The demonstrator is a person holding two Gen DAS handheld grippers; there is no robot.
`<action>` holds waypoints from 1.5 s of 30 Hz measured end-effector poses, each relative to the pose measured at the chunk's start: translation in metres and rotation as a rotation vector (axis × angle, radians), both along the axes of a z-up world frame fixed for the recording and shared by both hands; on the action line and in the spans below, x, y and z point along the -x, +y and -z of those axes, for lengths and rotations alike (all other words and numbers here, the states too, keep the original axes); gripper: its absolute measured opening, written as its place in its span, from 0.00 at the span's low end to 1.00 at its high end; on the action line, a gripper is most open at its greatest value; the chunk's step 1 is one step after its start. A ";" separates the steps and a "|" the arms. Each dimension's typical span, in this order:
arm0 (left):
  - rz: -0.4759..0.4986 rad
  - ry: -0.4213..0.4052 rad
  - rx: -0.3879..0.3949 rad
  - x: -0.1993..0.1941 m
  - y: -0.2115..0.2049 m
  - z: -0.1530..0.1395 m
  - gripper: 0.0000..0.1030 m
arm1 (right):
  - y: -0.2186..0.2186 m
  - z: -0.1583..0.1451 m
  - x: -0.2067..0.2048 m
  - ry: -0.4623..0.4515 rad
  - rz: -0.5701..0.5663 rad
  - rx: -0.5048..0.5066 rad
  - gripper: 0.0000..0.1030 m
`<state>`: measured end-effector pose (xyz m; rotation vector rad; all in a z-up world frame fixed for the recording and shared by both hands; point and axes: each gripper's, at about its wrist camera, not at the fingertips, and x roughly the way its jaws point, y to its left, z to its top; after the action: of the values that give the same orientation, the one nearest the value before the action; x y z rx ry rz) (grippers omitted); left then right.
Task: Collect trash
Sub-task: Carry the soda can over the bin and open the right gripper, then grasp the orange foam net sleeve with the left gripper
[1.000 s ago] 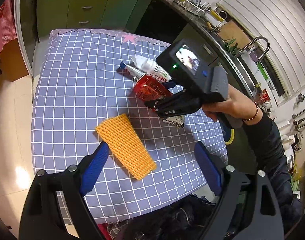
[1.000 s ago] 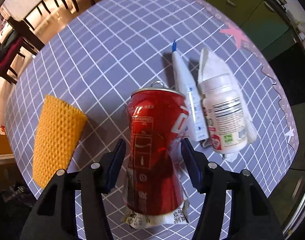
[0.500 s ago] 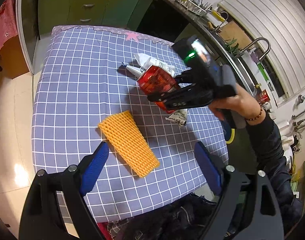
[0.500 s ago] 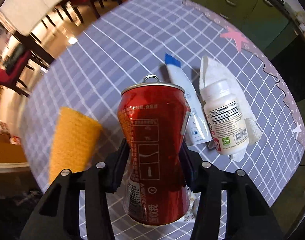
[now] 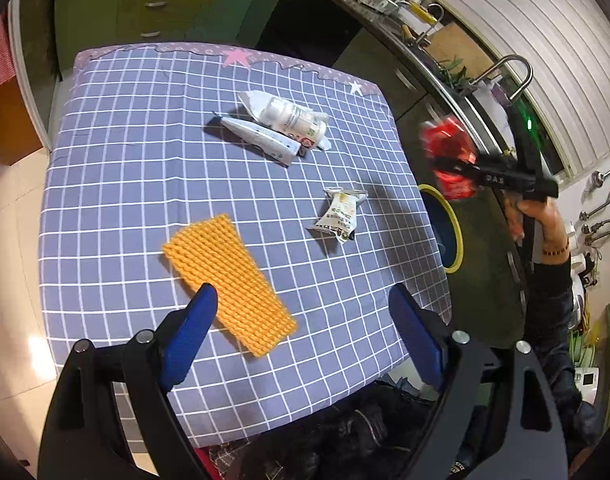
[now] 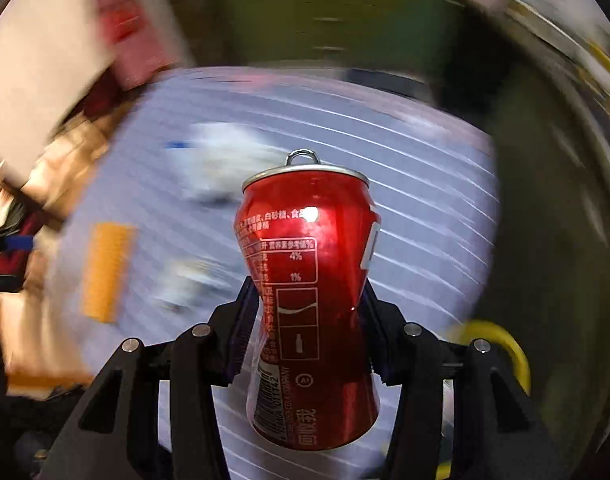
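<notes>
My right gripper [image 6: 309,300] is shut on a dented red soda can [image 6: 311,300]; in the left wrist view the gripper [image 5: 451,166] holds the can [image 5: 449,150] in the air past the table's right edge, above a bin with a yellow rim [image 5: 453,236]. On the checked cloth lie a white pill bottle [image 5: 291,118] on a tissue, a white tube [image 5: 259,138] and a crumpled snack wrapper [image 5: 339,216]. My left gripper [image 5: 305,340] is open and empty over the table's near edge.
An orange knitted mat [image 5: 229,282] lies on the cloth near my left gripper. Green cabinets [image 5: 153,4] stand behind the table; a counter with a sink tap [image 5: 505,72] runs along the right. The right wrist view is motion-blurred.
My right gripper has lifted the can off the table and swung it right, past the table edge toward the bin. The snack wrapper that lay under the can now shows.
</notes>
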<state>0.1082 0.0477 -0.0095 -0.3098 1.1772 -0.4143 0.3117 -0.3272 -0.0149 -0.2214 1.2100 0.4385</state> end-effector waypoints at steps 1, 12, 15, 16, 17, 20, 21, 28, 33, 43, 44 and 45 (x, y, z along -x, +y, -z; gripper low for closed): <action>0.002 0.003 0.001 -0.002 -0.002 0.001 0.80 | -0.034 0.009 -0.001 0.013 0.076 0.024 0.48; 0.012 0.051 -0.014 -0.007 -0.023 0.008 0.80 | -0.204 0.125 0.004 0.198 0.419 0.121 0.49; 0.008 0.059 -0.029 -0.005 -0.025 0.006 0.82 | -0.206 0.126 0.001 0.184 0.426 0.136 0.50; 0.005 0.061 -0.033 -0.005 -0.025 0.006 0.83 | -0.205 0.122 0.002 0.176 0.423 0.128 0.51; 0.000 0.067 -0.040 -0.005 -0.025 0.008 0.83 | -0.203 0.119 0.004 0.169 0.420 0.123 0.53; -0.008 0.090 -0.047 -0.006 -0.024 0.012 0.84 | -0.197 0.102 0.006 0.135 0.406 0.125 0.55; -0.011 0.099 -0.048 -0.007 -0.024 0.015 0.84 | -0.198 0.099 0.009 0.127 0.404 0.123 0.55; -0.059 0.202 -0.073 -0.015 -0.016 0.043 0.87 | -0.193 0.069 0.046 0.066 0.374 0.075 0.55; -0.137 0.323 -0.085 -0.026 -0.003 0.080 0.87 | -0.186 0.057 0.063 0.037 0.335 0.049 0.55; -0.197 0.438 -0.051 -0.046 -0.004 0.124 0.79 | -0.163 0.047 0.067 0.015 0.252 0.027 0.56; -0.196 0.433 -0.052 -0.048 -0.005 0.124 0.75 | -0.163 0.047 0.067 0.014 0.250 0.025 0.56; -0.195 0.429 -0.055 -0.049 -0.006 0.124 0.71 | -0.163 0.049 0.067 0.013 0.249 0.024 0.56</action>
<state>0.1572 0.0421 -0.1330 -0.4763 1.5581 -0.1455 0.2448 -0.4899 -0.0638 -0.0860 1.2383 0.2089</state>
